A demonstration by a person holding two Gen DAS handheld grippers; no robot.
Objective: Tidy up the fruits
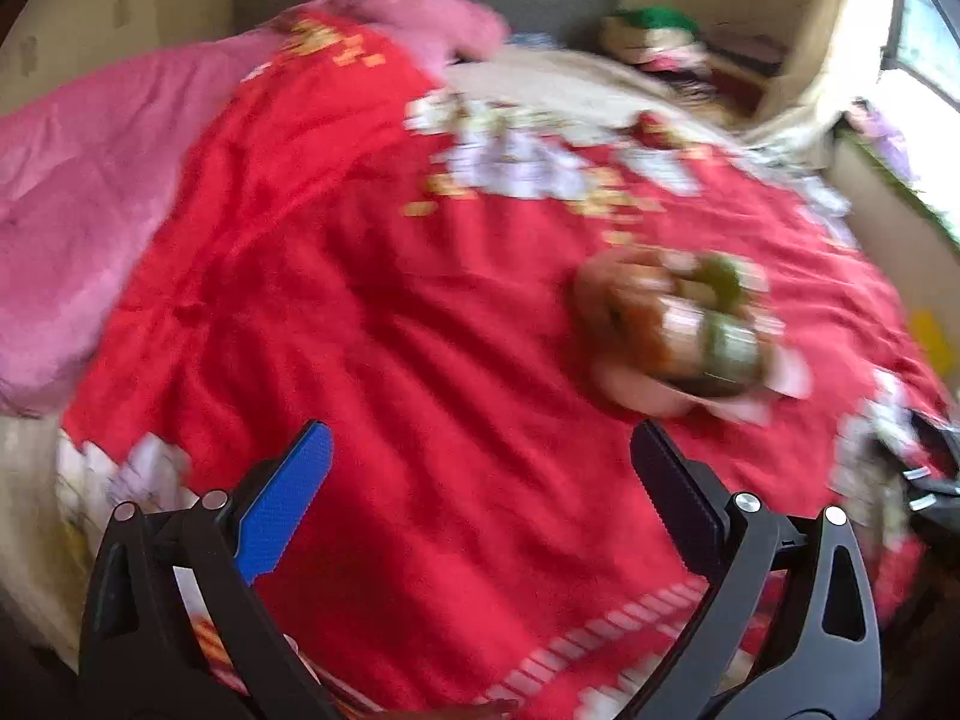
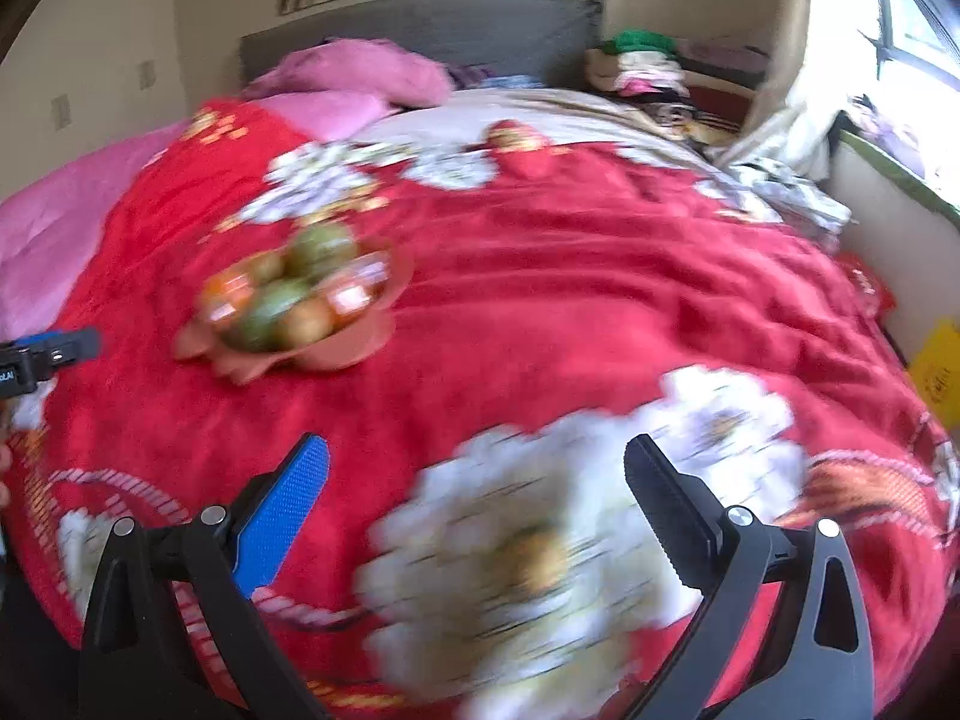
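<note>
Left gripper: its fingers are standing wide apart, one blue-padded, one black; nothing is sitting between them, and they are hovering over the red blanket.
Right gripper: its fingers are likewise spread wide, blue pad on one side and black on the other, gripping nothing, and are pointing forward over a white flower print on the blanket.
Fruits: green and orange-brown pieces are lying piled in a pinkish-brown bowl resting on the blanket, well ahead of both grippers and touching neither.
Left wrist view only: the bowl is appearing ahead and to the right of the fingers, heavily blurred; a dark object is showing at the far right edge, too smeared to identify.
Right wrist view only: the bowl is appearing ahead and to the left, the single fruits being easier to tell apart; the left gripper is entering at the left edge, level with the bowl.
Pose: both grippers are being held low, angled forward across the bed.
Surroundings: a pink quilt is lying left of the blanket, a grey headboard is standing behind, and folded clothes are stacked at the far right corner.
</note>
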